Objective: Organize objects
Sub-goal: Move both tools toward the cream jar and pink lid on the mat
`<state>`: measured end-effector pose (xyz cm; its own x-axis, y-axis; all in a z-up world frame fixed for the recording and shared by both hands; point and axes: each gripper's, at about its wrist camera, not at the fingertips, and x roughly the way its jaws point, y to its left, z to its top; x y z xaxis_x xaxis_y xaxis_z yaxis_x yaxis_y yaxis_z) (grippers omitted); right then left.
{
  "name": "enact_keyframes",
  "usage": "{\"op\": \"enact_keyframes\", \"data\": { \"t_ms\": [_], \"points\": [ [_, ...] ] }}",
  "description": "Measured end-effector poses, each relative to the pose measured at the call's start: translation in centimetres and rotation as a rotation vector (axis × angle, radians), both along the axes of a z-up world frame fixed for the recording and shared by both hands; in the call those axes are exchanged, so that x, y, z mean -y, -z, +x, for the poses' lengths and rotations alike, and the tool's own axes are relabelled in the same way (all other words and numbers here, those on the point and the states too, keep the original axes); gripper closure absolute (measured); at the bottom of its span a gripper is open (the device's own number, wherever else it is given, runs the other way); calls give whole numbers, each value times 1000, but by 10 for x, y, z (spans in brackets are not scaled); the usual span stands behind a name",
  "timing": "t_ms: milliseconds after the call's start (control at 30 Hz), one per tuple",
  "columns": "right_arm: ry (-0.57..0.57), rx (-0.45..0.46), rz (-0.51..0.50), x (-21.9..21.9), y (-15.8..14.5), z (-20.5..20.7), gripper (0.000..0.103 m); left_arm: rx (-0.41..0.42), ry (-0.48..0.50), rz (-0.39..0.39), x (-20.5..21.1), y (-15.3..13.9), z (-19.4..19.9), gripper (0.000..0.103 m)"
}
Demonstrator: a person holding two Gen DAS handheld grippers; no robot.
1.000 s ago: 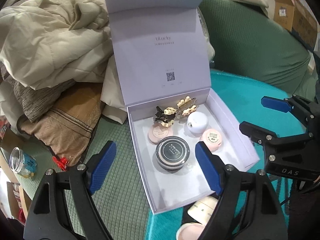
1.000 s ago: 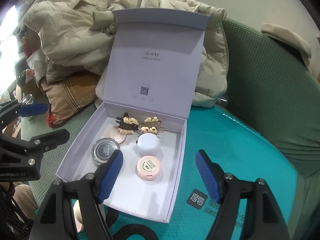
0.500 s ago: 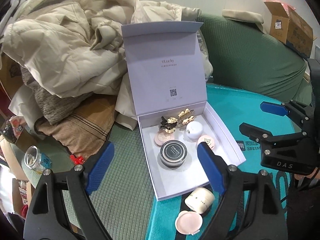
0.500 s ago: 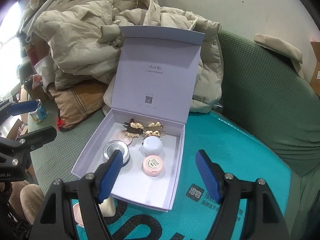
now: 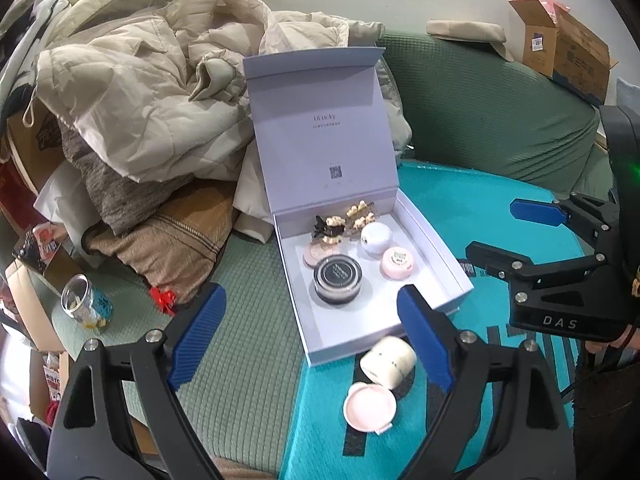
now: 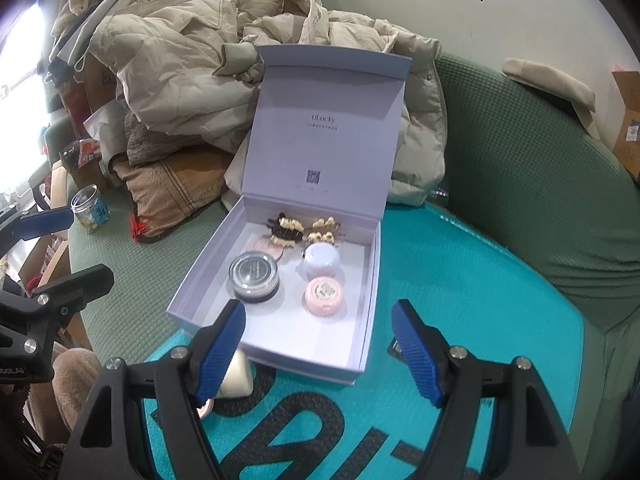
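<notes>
Left gripper [image 5: 308, 328] fingers are spreading, empty; right gripper [image 6: 320, 344] fingers apart, empty; cream jar [image 5: 387, 361] lies by the box's [image 5: 430, 240] front edge

Soft daylight, window glare — fisheye-warped edges

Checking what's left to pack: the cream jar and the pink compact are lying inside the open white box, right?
Not quite. The cream jar and pink compact lie outside the open white box, on the teal mat just in front of it, as the left wrist view shows.
</notes>
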<state>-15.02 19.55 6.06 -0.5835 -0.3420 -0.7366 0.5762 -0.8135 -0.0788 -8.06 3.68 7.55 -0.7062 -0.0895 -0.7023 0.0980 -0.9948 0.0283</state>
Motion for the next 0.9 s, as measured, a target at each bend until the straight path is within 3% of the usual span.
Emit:
{"op": "enact_keyframes", "data": {
  "t_ms": [900],
  "points": [
    [-20, 146, 34, -17, 57, 60, 27, 102, -34, 69, -11, 69, 58, 16]
  ]
}}
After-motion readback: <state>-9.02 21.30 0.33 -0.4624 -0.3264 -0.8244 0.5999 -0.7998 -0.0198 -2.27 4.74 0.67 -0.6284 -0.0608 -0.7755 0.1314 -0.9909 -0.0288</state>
